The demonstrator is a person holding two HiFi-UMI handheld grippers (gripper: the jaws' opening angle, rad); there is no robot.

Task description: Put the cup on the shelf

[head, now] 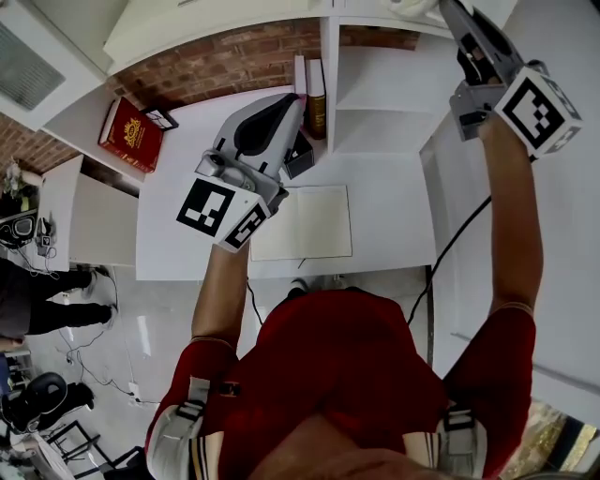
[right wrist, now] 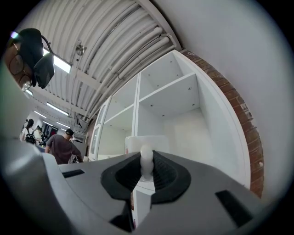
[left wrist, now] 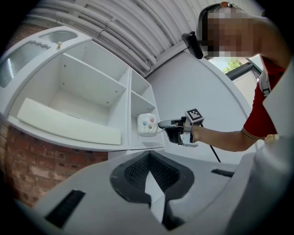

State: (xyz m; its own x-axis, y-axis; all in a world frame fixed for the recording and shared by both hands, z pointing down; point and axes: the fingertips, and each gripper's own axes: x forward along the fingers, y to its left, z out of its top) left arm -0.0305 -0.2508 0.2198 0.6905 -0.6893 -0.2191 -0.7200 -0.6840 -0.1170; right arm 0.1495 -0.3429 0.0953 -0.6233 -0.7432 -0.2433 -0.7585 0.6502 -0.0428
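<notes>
The white cup (left wrist: 147,124) with coloured dots hangs in the air at the open front of the narrow right compartment of the white shelf unit (left wrist: 92,98). My right gripper (left wrist: 161,125) is shut on its handle (right wrist: 146,160), and the cup's body (right wrist: 147,143) shows just beyond the jaws. In the head view the right gripper (head: 448,11) is raised at the top right, over the shelf (head: 375,94). My left gripper (head: 295,117) hovers over the desk, shut with nothing in it, its jaws (left wrist: 151,176) aimed at the shelf.
A white desk (head: 394,216) carries a pale notebook (head: 302,222), a red book (head: 131,134) and upright books (head: 309,94) by the shelf's side wall. A black cable (head: 450,248) trails from the right gripper. People stand far off (right wrist: 59,147).
</notes>
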